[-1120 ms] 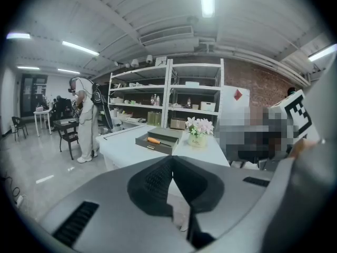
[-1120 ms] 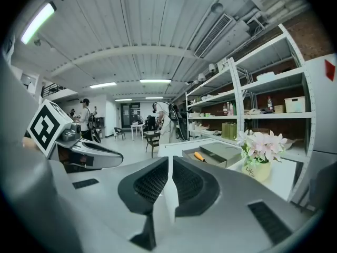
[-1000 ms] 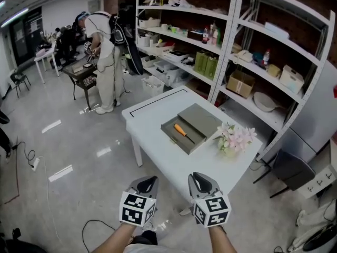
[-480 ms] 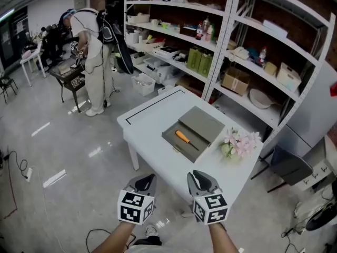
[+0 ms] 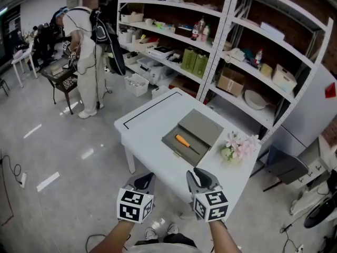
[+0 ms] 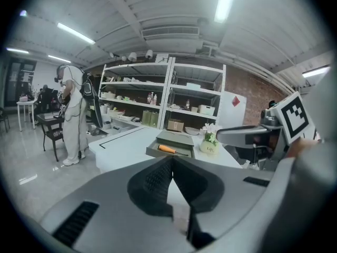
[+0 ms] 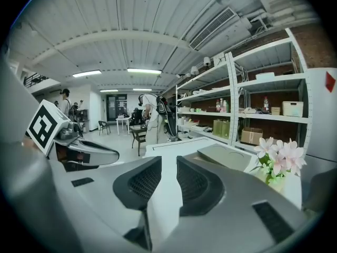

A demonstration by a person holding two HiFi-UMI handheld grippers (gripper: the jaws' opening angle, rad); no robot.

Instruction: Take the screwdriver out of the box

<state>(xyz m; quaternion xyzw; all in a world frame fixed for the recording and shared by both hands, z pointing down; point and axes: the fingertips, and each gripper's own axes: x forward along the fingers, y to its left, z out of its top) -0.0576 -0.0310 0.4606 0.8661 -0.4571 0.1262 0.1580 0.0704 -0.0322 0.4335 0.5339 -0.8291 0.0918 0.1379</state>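
My left gripper is clenched on nothing; my right gripper is opening its jaws, empty. The left gripper view shows the orange screwdriver lying in the open box; the right gripper view hides it. Both grippers point side by side toward the white table.

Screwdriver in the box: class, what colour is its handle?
The screwdriver has an orange handle, clearest in the head view.

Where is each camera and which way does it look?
Head view: on the person's head, looking down at the table, box and screwdriver; forearms, left gripper and right gripper show.
Left gripper view: on the left gripper, facing the box over its shut jaws.
Right gripper view: on the right gripper, facing the table over its opening, empty jaws.
Shared: both gripper views show the flowers.
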